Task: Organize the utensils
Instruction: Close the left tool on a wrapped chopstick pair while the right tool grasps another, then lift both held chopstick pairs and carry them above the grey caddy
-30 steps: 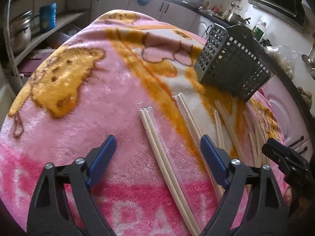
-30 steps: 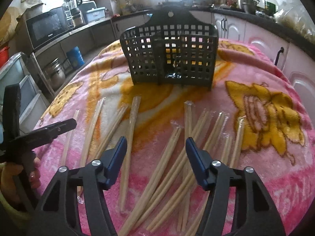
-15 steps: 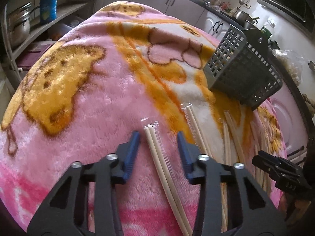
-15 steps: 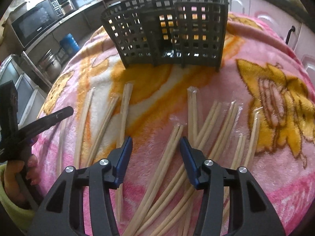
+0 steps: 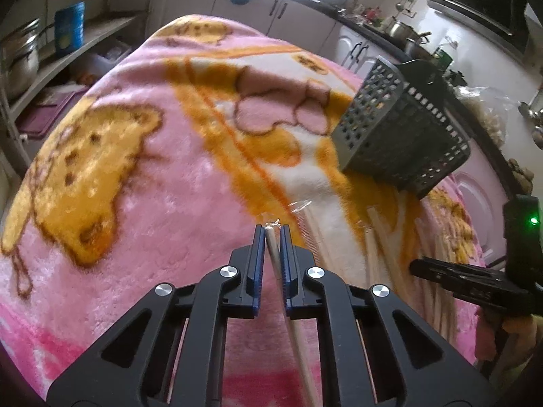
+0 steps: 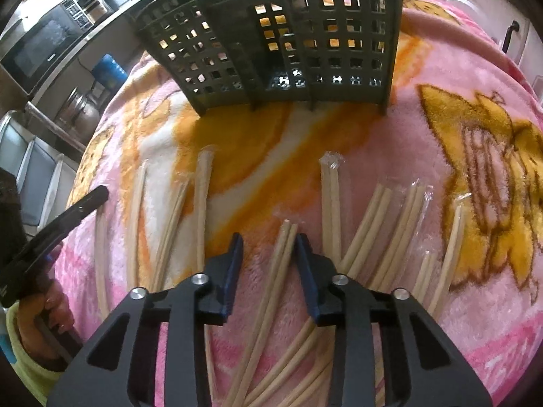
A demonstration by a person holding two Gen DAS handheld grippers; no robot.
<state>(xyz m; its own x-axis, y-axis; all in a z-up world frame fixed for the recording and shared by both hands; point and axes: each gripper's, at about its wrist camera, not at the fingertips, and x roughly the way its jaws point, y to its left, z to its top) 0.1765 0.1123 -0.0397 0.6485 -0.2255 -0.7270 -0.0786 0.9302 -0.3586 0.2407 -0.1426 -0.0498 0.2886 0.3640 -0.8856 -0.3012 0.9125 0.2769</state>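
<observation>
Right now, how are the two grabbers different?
The left gripper has just been closing and is shut on one chopstick pair; the right gripper has been closing too, but gaps remain beside its chopstick pair, so it is open. The left one's pair stands apart; the right's lies among many. Both have blue pads and black arms.

Caddy (image 6: pixel 271 34) top cut off, perhaps.
</observation>
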